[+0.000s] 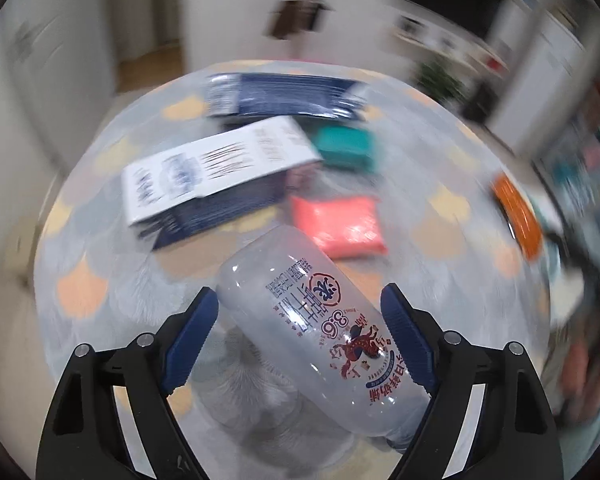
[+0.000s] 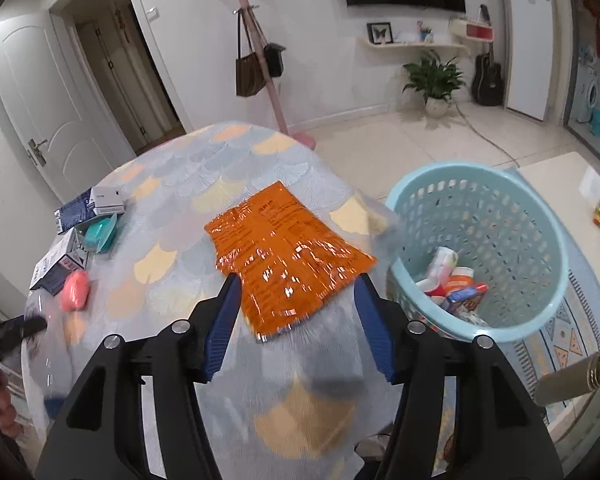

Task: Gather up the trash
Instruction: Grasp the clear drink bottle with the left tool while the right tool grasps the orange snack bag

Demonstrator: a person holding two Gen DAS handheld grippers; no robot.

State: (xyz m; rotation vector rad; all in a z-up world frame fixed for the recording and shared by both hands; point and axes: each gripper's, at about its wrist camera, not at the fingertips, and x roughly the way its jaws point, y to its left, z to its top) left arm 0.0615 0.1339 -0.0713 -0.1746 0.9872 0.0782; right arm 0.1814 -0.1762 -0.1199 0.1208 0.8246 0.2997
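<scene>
Bare table (image 2: 236, 152) lies open far of the orange wrapper (image 2: 288, 256), boxes (image 2: 66, 256) crowd its left edge, and the basket (image 2: 536, 280) blocks the right.

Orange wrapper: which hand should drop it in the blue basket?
Right. The right gripper already has its jaws around the orange wrapper, and the blue basket sits just beside it. The left gripper straddles the plastic bottle.

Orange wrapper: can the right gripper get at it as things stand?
Probably yes. The orange wrapper lies flat on the table, its near end between the right gripper's open jaws, with nothing on top.
</scene>
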